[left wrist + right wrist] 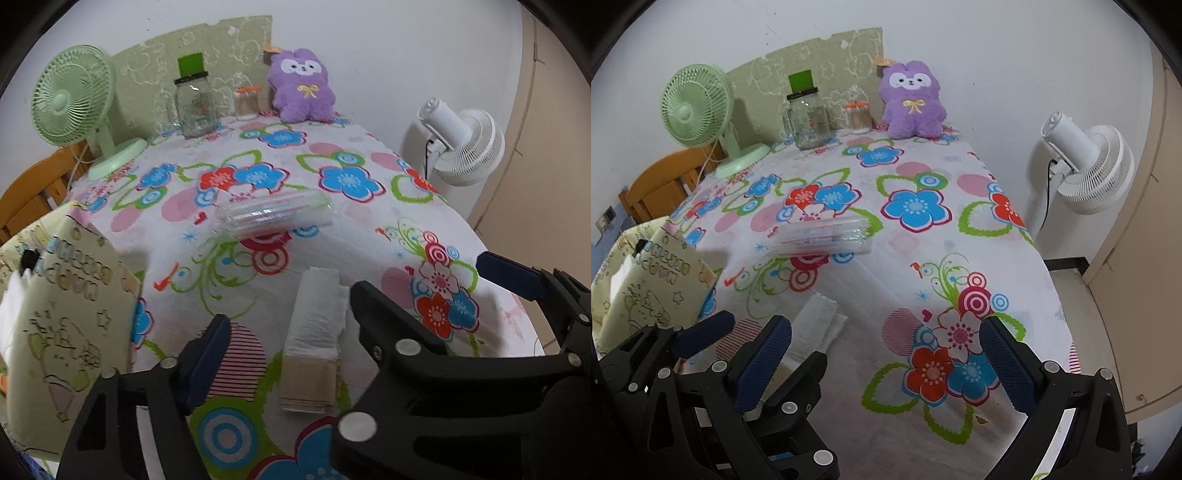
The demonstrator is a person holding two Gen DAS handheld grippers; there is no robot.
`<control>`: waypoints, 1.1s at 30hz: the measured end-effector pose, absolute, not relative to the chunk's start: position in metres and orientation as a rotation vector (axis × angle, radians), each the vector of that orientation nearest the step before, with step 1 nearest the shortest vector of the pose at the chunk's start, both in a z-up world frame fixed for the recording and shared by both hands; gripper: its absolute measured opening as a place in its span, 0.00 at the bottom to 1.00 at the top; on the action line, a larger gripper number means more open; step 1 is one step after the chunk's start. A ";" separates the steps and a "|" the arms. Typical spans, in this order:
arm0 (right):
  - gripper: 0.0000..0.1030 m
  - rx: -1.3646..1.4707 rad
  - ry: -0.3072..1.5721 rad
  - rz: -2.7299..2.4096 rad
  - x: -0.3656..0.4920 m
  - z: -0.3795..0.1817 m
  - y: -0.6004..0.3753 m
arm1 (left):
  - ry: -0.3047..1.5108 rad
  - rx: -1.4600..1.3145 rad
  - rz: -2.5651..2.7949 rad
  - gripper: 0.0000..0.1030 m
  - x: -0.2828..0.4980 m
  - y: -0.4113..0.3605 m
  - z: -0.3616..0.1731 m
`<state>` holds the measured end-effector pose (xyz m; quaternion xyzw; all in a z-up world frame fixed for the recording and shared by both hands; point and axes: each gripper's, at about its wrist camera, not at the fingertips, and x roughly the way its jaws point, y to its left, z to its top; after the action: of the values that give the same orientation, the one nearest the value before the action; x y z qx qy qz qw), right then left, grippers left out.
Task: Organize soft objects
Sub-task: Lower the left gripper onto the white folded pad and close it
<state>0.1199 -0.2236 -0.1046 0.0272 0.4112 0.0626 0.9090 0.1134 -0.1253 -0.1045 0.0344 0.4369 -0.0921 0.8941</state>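
Observation:
A folded white and beige cloth (314,332) lies on the flowered tablecloth near the front edge; it shows in the right wrist view too (820,321). My left gripper (291,321) hangs open just above it, its blue left pad (207,354) well clear of the cloth. A black finger (388,325) stands at the cloth's right side. My right gripper (886,332) is open over bare tablecloth to the right of the cloth, nothing between its pads. A purple plush toy (301,86) sits upright at the table's far edge. A clear plastic case (273,214) lies mid-table.
A cream patterned bag (66,295) stands at the table's left front corner. At the back are a green desk fan (74,107), a glass jar (194,107) and a small orange-lidded tub (246,103). A white floor fan (461,147) stands right of the table, a wooden chair (33,188) left.

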 end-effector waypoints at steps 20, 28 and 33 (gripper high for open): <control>1.00 0.061 0.901 0.117 0.126 -0.123 -0.230 | 0.969 0.092 -0.239 0.34 0.119 -0.133 -0.118; 1.00 0.036 0.892 0.127 0.129 -0.119 -0.223 | 0.974 0.085 -0.233 0.22 0.121 -0.130 -0.116; 1.00 0.015 0.876 0.149 0.134 -0.113 -0.217 | 0.960 0.073 -0.200 0.22 0.125 -0.122 -0.110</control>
<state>0.1344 -0.2171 -0.1128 0.0071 0.4237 0.0720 0.9029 0.1253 -0.1224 -0.1101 0.0352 0.4609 -0.0961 0.8815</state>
